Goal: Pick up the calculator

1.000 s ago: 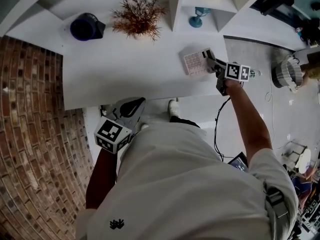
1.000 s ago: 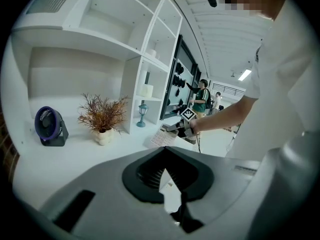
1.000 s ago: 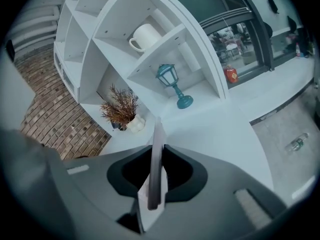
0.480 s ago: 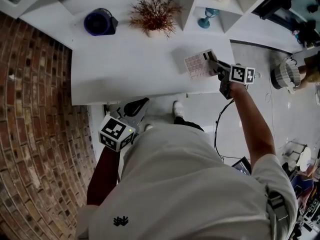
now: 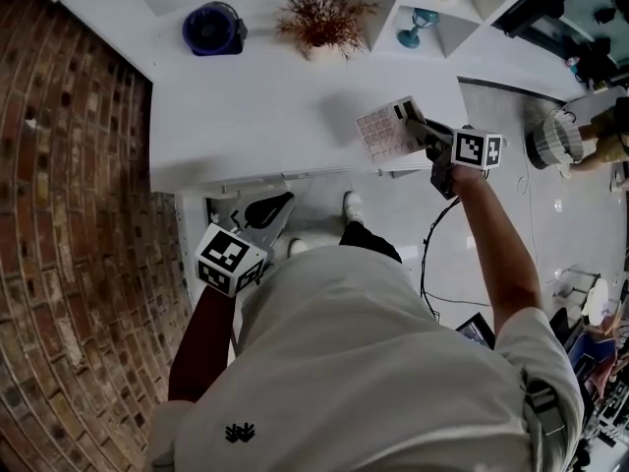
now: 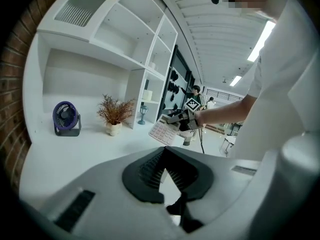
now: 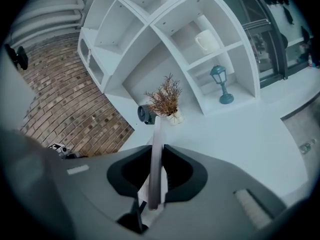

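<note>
Right hand-held gripper [image 5: 415, 118] clamps calculator [image 5: 381, 133], edge-on in its view, keys visible overhead.

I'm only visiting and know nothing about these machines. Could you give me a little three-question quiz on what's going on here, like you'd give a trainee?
1. Multiple choice: what do the fingers of the right gripper clamp? A) a mug B) the calculator C) nothing
2. True or false: the left gripper is also touching the calculator.
3. Fill in: on the white table, beside the potted dried plant, stands a small blue ____.
Key: 1 B; 2 false, it is empty; 3 fan.
</note>
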A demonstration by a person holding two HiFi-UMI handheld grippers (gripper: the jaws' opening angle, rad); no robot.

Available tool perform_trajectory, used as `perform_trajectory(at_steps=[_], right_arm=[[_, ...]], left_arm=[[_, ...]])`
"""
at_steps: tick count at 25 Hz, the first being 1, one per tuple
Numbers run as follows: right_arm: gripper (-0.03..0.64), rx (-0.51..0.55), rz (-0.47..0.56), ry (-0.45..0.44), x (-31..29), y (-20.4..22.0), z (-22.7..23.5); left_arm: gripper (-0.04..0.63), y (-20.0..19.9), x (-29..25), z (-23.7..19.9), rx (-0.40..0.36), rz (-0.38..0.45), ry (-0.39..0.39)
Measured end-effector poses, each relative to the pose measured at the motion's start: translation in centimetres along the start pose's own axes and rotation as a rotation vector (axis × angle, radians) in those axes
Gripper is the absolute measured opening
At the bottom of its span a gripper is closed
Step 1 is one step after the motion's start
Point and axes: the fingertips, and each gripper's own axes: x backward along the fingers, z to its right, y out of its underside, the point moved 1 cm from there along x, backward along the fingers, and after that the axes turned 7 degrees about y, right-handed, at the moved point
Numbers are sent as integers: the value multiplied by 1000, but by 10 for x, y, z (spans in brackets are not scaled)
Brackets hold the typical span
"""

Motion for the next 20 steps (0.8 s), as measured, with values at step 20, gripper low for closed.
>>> perform_trajectory(at_steps=[20], right_arm=[[78,53,-4,-59,26,45,-99]], left_arm=[[6,37,48,28,-9,11,40]])
